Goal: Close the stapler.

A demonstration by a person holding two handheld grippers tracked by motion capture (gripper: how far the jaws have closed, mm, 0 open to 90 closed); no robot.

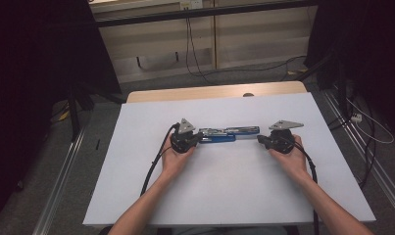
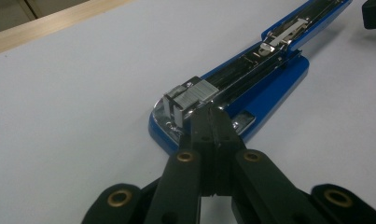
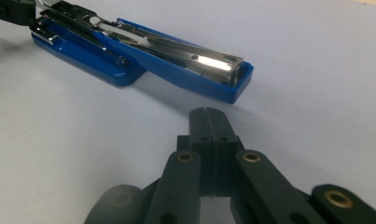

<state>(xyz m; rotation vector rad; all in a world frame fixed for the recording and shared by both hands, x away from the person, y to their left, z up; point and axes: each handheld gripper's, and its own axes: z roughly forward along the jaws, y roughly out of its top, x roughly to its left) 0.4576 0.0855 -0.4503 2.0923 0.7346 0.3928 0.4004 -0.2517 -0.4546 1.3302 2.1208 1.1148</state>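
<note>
A blue stapler (image 1: 229, 133) lies swung open flat across the middle of the white table, its metal magazine facing up. My left gripper (image 1: 197, 138) is shut, with its tips (image 2: 212, 116) resting at the stapler's (image 2: 269, 79) base end, right beside a short strip of staples (image 2: 197, 93) in the magazine. My right gripper (image 1: 260, 139) is also shut with nothing between its jaws. Its tips (image 3: 207, 112) sit a short gap away from the blunt end of the stapler's (image 3: 176, 65) blue top arm.
The white tabletop (image 1: 224, 191) has open room in front of and behind the stapler. A wooden strip (image 1: 214, 92) runs along its far edge. Cables (image 1: 195, 54) and metal rails (image 1: 62, 181) lie on the floor around the table.
</note>
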